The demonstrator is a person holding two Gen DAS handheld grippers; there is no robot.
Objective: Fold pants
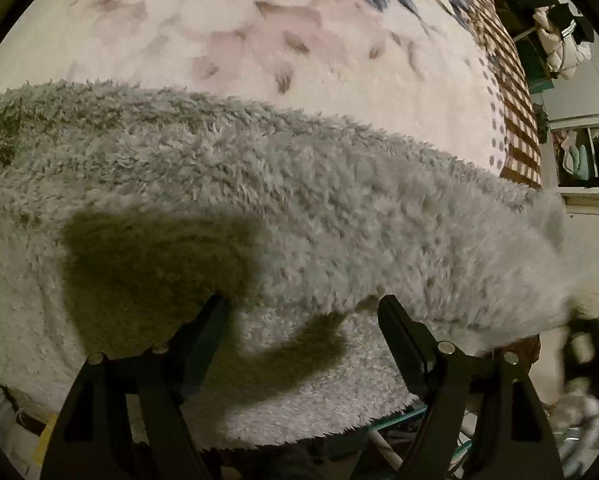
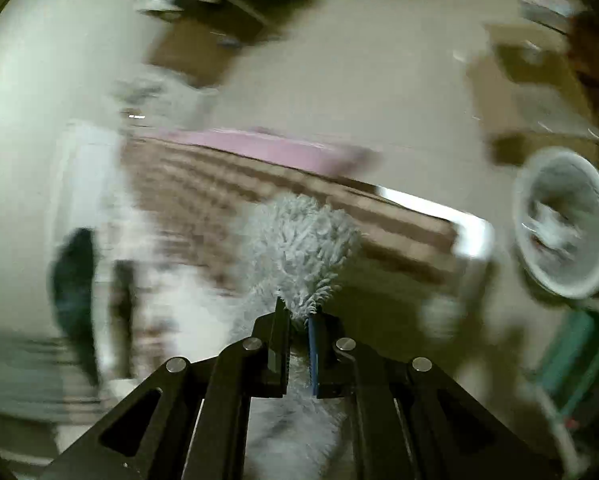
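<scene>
Left wrist view, nearest: left gripper point(image 1: 303, 312), jaws spread wide, nothing between them; its fingers rest against the fluffy grey pants point(image 1: 283, 200). The pants lie in a thick folded band across a floral blanket point(image 1: 259, 40), a lower layer showing between the fingers. Beyond, at right, the blanket's brown checked border point(image 1: 519, 128); farther off, hanging clothes point(image 1: 559, 40).

Right wrist view, heavily motion-blurred: right gripper point(image 2: 297, 316) clamped tight on a tuft of the same grey fleece, which bulges past the fingertips and trails back under the gripper. Only this view shows the floor side: a white round basket point(image 2: 563, 224) at right, a pink strip point(image 2: 267, 144) behind checked fabric. No legible writing or labels in either view.
</scene>
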